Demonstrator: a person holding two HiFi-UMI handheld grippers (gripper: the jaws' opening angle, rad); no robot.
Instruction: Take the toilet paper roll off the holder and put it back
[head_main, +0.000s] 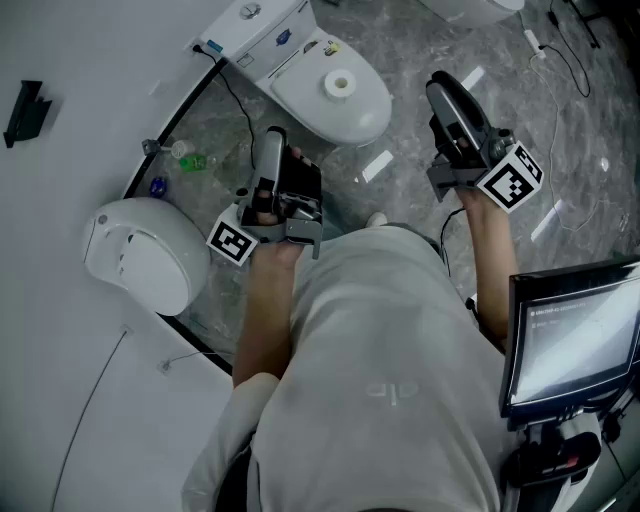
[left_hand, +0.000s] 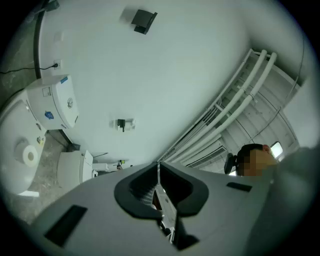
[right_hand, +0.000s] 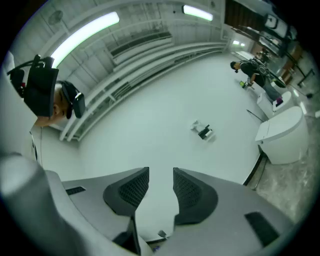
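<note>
A white toilet paper roll (head_main: 340, 83) stands on end on the closed lid of a white toilet (head_main: 305, 100); the left gripper view shows the roll (left_hand: 29, 156) at its far left. A black holder (head_main: 25, 108) is fixed on the white wall, bare, and appears high in the left gripper view (left_hand: 143, 20). My left gripper (head_main: 272, 138) is held up near the toilet's front, shut with nothing in it (left_hand: 159, 167). My right gripper (head_main: 440, 88) is raised further right, open and empty (right_hand: 161, 187), and faces the wall.
A rounded white fixture (head_main: 140, 250) stands by the wall at left. A small black-and-white wall fitting (right_hand: 204, 131) is on the wall. Bottles (head_main: 190, 158) lie in the corner. White strips (head_main: 376, 166) and cables (head_main: 570, 60) lie on the marble floor. A monitor (head_main: 575, 340) is at lower right.
</note>
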